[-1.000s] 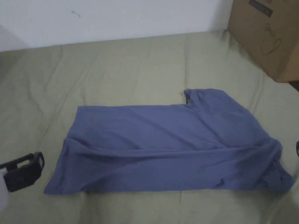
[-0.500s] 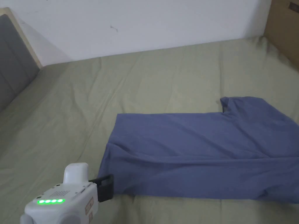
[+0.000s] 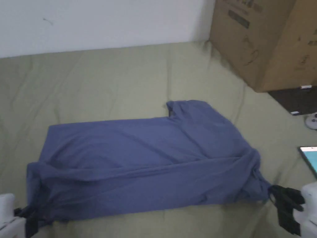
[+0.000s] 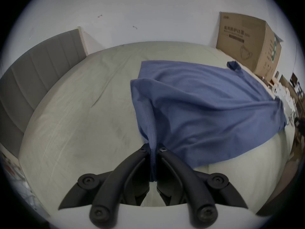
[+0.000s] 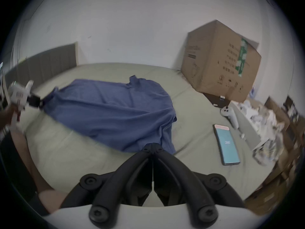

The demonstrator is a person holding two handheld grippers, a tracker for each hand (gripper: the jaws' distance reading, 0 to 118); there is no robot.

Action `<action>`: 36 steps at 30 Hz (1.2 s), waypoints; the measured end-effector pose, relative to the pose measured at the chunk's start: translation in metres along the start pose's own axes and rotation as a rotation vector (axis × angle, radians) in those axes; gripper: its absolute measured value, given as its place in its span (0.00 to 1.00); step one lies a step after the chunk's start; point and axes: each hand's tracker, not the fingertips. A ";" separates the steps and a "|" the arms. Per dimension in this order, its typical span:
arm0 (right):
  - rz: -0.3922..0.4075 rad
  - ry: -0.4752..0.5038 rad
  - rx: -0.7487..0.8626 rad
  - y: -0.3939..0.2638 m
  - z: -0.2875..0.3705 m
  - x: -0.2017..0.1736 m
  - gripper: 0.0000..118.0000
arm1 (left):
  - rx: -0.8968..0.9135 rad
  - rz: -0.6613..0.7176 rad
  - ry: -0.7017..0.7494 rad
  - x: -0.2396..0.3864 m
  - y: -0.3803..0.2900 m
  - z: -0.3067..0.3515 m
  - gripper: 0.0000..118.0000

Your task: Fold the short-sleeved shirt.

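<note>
- Left gripper [image 4: 153,150]: jaws clenched on the hem corner of the shirt [image 4: 206,110], a strip of blue cloth pinched between them; in the head view it sits at the near left corner [image 3: 29,217]
- Right gripper [image 5: 152,147]: jaws closed at the shoulder end of the same shirt, the cloth gathered at the tips; the pinch itself is hidden, but the pulled folds suggest a hold
- Shirt: lies on the olive sheet [image 3: 123,71], already halved lengthwise, long axis running left to right between the two grippers, one at each end of the near edge
- Far edge and sleeve [image 3: 188,108]: straight ahead of both grippers, so the next fold likely carries the near edge away from the person
- Cardboard box [image 3: 263,40] and phone [image 5: 227,146]: to the right, apart from the shirt
</note>
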 end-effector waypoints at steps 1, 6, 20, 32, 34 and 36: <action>-0.019 0.030 -0.022 -0.007 -0.016 0.011 0.64 | 0.010 0.033 -0.003 -0.004 0.000 0.004 0.04; -0.077 0.001 -0.179 -0.002 -0.072 0.024 1.00 | 0.005 0.054 -0.019 -0.020 -0.005 0.004 0.04; -0.132 0.099 -0.171 0.006 -0.020 0.028 0.09 | 0.039 0.074 -0.051 -0.034 -0.009 0.076 0.04; 0.034 0.081 -0.309 -0.071 0.045 0.015 0.09 | -0.097 0.104 -0.080 -0.052 -0.131 0.125 0.04; 0.029 0.057 -0.294 -0.071 0.057 0.005 0.09 | -0.094 0.123 -0.082 -0.050 -0.144 0.127 0.06; 0.026 -0.012 -0.267 -0.073 0.063 0.002 0.23 | -0.077 0.131 -0.059 -0.040 -0.148 0.138 0.26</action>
